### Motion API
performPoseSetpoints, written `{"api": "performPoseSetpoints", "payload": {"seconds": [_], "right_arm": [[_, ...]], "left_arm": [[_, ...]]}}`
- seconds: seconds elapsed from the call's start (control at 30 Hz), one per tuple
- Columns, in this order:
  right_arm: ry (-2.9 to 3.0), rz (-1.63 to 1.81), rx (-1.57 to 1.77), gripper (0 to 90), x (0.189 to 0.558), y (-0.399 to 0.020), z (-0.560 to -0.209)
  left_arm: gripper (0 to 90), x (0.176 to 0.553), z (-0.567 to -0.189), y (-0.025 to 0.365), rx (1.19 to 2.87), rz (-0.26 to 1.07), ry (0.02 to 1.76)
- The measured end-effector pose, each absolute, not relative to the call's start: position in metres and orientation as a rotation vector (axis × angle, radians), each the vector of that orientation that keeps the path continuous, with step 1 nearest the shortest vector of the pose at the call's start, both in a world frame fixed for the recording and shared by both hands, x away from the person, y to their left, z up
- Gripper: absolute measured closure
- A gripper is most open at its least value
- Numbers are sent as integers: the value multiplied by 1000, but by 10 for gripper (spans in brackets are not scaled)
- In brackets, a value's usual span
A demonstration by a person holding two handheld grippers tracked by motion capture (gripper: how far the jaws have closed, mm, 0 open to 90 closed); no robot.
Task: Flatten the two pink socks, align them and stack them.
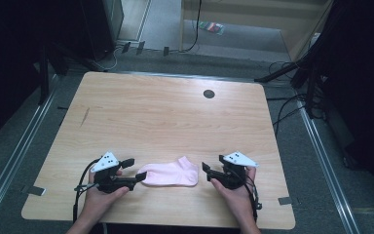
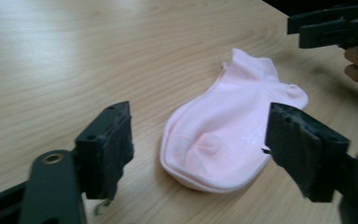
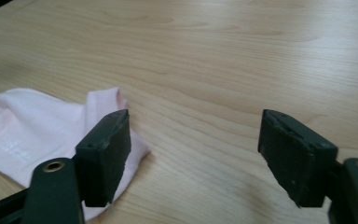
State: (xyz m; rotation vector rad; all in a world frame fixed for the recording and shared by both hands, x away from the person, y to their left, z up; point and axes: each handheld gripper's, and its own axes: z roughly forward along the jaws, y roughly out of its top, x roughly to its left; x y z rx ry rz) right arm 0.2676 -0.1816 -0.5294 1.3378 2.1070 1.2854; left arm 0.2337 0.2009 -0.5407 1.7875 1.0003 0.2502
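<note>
A pale pink ankle sock (image 1: 171, 174) lies flat on the wooden table (image 1: 165, 112) near its front edge, toe to the left and cuff to the right. My left gripper (image 1: 131, 171) sits just left of the toe, jaws wide apart, and the sock (image 2: 223, 130) lies free on the wood between and beyond them. My right gripper (image 1: 213, 165) is just right of the heel, also open. In the right gripper view the sock's cuff end (image 3: 42, 130) lies beside and under the left jaw, with bare wood between the pads (image 3: 200, 158).
A small dark round grommet (image 1: 209, 93) is set in the table near its far edge. Beyond the table are dark stands, cables (image 1: 292, 105) and a grey carpeted floor. The other hand's gripper (image 2: 335, 25) shows at the upper right of the left gripper view.
</note>
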Motion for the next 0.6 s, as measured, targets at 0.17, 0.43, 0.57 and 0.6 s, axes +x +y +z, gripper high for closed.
{"api": "performPoseSetpoints", "payload": {"seconds": [0.17,0.43,0.57,0.6], "right_arm": [[2055,1304,1386,185,271,-200,-526],[2007,1282,1436,146,270,-230,-524],[2004,1274,1464,135,267,-244,-528],[2002,1276,1476,135,266,-247,-529]], "left_arm": [[135,234,-537,213,1761,293,1025],[79,237,-537,243,1777,399,1102],[22,239,-539,263,1737,386,1158],[22,240,-540,270,1732,398,1180]]}}
